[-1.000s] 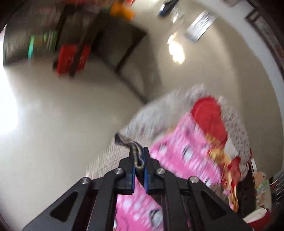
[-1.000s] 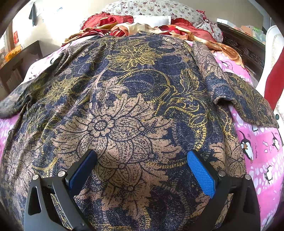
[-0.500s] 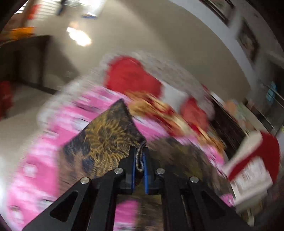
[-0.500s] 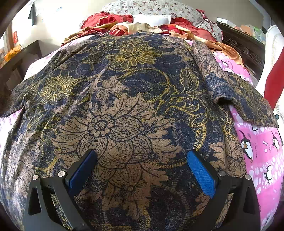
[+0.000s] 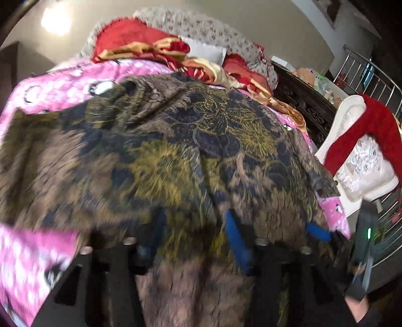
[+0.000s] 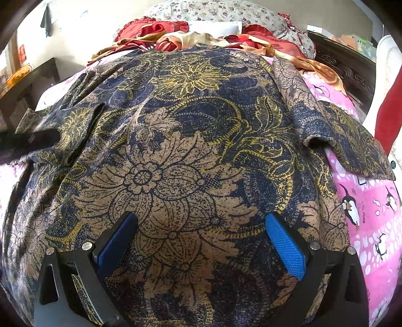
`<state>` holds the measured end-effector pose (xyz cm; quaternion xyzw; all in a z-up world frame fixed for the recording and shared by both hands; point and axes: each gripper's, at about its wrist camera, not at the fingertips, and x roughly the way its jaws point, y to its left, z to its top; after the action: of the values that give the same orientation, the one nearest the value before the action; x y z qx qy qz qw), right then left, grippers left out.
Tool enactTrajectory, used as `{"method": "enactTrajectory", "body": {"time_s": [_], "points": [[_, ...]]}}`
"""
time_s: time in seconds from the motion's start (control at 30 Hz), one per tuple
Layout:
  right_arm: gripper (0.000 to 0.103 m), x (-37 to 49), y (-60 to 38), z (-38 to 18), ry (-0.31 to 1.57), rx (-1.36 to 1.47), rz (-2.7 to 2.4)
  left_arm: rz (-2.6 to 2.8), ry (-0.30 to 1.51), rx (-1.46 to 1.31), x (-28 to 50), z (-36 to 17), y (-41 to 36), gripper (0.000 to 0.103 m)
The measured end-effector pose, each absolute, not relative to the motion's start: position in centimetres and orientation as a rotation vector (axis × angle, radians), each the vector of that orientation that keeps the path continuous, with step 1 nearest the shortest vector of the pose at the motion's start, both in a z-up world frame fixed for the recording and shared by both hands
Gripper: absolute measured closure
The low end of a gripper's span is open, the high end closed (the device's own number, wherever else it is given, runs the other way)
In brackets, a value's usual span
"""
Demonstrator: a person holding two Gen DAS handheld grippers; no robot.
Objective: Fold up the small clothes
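A navy, tan and gold floral garment [image 6: 191, 156] lies spread over the pink penguin-print bed sheet [image 6: 371, 211]; it also shows in the left wrist view [image 5: 176, 151], blurred. My right gripper [image 6: 201, 239] is open, its blue pads low over the garment's near end, holding nothing. My left gripper [image 5: 193, 231] is open over the garment's left side, and its left sleeve [image 6: 57, 125] lies folded in over the body. The right sleeve [image 6: 351, 140] lies spread on the sheet. The right gripper's blue pad [image 5: 316, 231] shows at the right in the left wrist view.
Red and gold bedding [image 6: 176, 37] and a floral pillow [image 6: 216, 10] are piled at the head of the bed. A dark wooden headboard [image 5: 306, 100] and a white chair with a red cloth [image 5: 364, 140] stand to the right. A dark table [image 6: 27, 83] stands left.
My left gripper, shut on the sleeve and swinging in from the left, has opened and let it go over the garment. The right gripper has not moved.
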<state>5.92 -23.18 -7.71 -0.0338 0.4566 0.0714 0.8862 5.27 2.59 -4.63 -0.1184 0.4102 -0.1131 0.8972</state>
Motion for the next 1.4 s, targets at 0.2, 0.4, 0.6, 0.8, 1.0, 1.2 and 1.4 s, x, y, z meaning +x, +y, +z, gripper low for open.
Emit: {"method": "enactTrajectory", "body": {"time_s": [0.2,0.4,0.6,0.8,1.0,1.2,1.4], "points": [[0.000,5.9,-23.2,-7.7,0.949,-0.073,0.147,-0.135,0.837,-0.161,2.8,-7.7,2.4,0.035],[0.000,5.9,-23.0,-7.7,0.951,-0.082,0.142,-0.132,0.842,-0.179,3.0,-8.1,2.6,0.022],[0.000,5.9,-23.0,-7.7,0.947,-0.088,0.138,-0.154,0.841,-0.190,2.9,-8.1,2.8,0.018],[0.000,5.8,-22.9,-7.7,0.946,-0.092,0.136,-0.167,0.840,-0.197,2.8,-8.1,2.9,0.016],[0.000,5.8,-22.9,-7.7,0.946,-0.092,0.136,-0.170,0.842,-0.194,2.9,-8.1,2.8,0.015],[0.000,5.8,-23.0,-7.7,0.951,-0.087,0.137,-0.174,0.838,-0.198,2.7,-8.0,2.8,0.014],[0.000,5.8,-23.0,-7.7,0.946,-0.083,0.138,-0.187,0.841,-0.211,2.7,-8.0,3.0,0.012]]}}
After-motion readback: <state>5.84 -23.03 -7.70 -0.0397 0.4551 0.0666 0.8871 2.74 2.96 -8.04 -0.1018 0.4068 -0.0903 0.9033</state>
